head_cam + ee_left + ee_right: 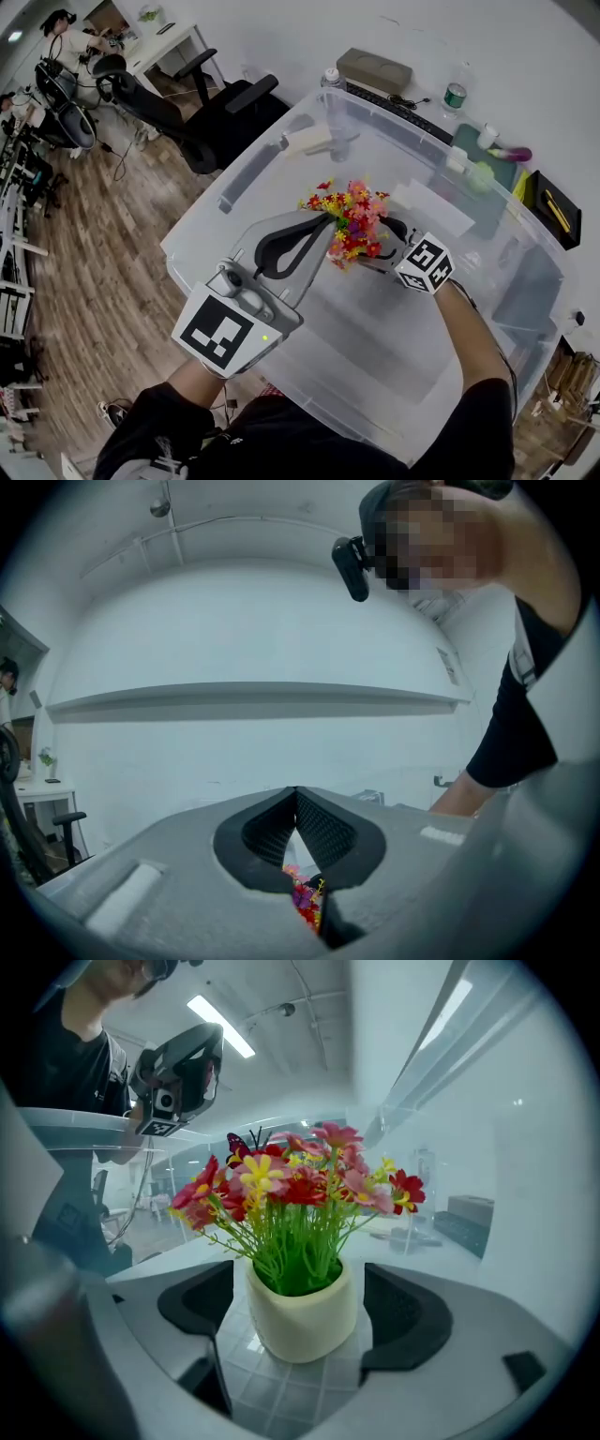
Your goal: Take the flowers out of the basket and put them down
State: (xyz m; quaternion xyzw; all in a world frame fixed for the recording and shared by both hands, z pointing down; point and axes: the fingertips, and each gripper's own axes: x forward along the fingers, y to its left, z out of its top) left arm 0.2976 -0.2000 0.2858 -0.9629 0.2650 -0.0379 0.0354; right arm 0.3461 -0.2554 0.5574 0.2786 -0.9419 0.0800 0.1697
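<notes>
**Left gripper**: held level at the near left of the flowers. Its jaws are pressed together with nothing between them. In its own view the blooms show only below and beyond the closed tips.

**Flowers**: a small bunch of red, pink and yellow blooms on thin green stems, set in a cream pot. The pot stands upright on the gridded floor of the clear bin that serves as the basket, roughly mid-bin, so it has not yet been lifted out.

**Right gripper**: just right of the flowers and angled slightly down. Its jaws are spread wide with the pot between them, and a narrow gap shows on each side — the pads are not pressing on it.

**Handling, assessed:**
- The bunch looks artificial and light.
- The stems are soft and would bend or slip if pinched.
- The pot is stiff, its wall smooth and rounded, and so possibly slippery.
- The load is top-heavy and may tip if taken low or off-centre.
- Recommended hold — across the pot's mid-wall, squarely, and clear of the blooms.
</notes>
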